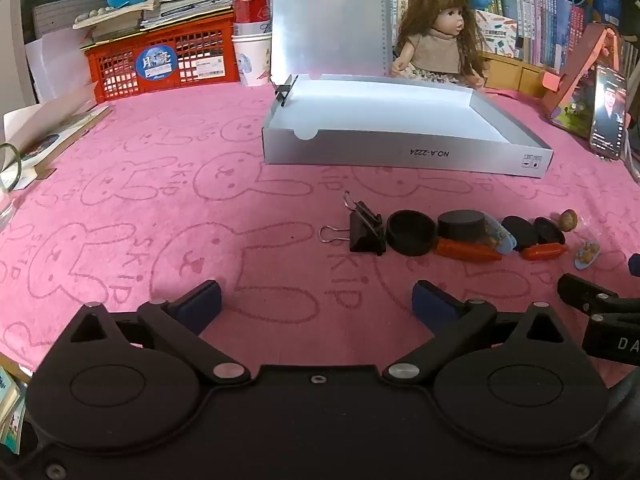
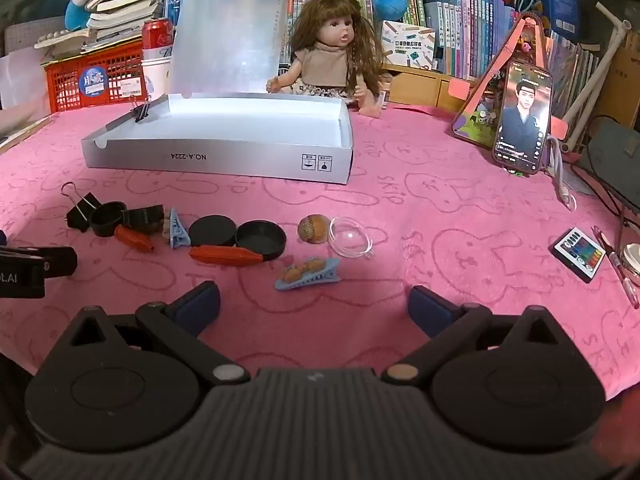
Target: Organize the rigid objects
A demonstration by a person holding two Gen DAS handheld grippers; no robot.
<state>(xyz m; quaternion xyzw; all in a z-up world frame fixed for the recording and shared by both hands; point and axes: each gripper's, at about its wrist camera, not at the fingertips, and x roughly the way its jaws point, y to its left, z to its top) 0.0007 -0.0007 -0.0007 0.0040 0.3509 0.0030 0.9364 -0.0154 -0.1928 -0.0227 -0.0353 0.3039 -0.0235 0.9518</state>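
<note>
— While both claws hang over the pink cloth (image 2: 400, 208), what are they doing?

— Nothing is in either. The left gripper (image 1: 316, 304) fills the bottom of its view with blue pads spread wide, only bare cloth between them. The right gripper (image 2: 314, 306) stands the same: jaws fully apart, empty.

— Where are the things to sort?

— In a loose row across the middle of the cloth. In the left wrist view it runs from centre to right: a black binder clip (image 1: 362, 230), then a round black lid (image 1: 411, 232) just beside it, then a black puck (image 1: 461, 224) with an orange carrot-shaped piece (image 1: 468, 250) lying in front.

— And from the other camera?

— There the row sits left of centre. A second orange carrot (image 2: 226, 256) lies in front of a black disc (image 2: 212, 230) and an open black cap (image 2: 261, 238). A blue hair clip (image 2: 308, 274) lies nearest the right gripper, just above its left pad. Right of the cap are a walnut-like ball (image 2: 314, 229) and, touching it or nearly so, a clear dome (image 2: 351, 242).

— And the box?

— The grey tray (image 2: 224, 158) sits behind the row, upper centre-left, its translucent lid (image 2: 228, 40) standing upright. A small binder clip (image 2: 141, 110) is clipped on its left wall. A doll (image 2: 332, 52) sits behind it, and a phone (image 2: 522, 118) is propped at the upper right.
</note>
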